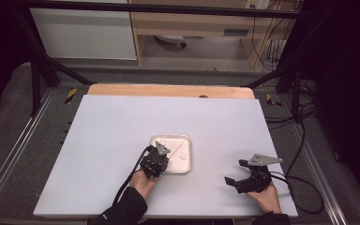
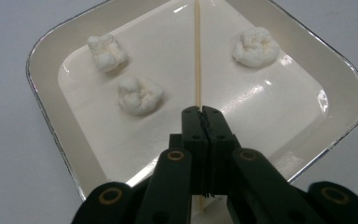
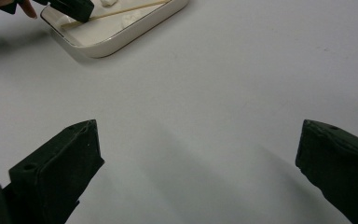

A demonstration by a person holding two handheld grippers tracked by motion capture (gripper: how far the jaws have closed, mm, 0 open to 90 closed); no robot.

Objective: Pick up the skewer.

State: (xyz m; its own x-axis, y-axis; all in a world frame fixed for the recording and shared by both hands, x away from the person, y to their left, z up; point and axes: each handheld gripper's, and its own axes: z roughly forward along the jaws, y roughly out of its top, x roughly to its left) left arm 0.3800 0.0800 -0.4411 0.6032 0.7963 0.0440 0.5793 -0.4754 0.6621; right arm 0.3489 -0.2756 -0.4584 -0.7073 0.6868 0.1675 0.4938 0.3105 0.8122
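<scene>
Pinching a thin wooden skewer (image 2: 197, 56) between fully closed jaws, left gripper (image 2: 201, 114) over the white tray's (image 2: 51, 56) near rim, tip aimed between three marshmallows (image 2: 140, 94) for spearing; right gripper (image 3: 198, 140) wide open, empty, well apart from tray.

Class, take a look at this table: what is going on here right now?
A person works with a claw in each hand. The left claw is shut on a thin wooden skewer, holding it over a white tray with three marshmallows in it; none is on the skewer yet. The right claw is open over the bare table, off to the tray's side.
</scene>
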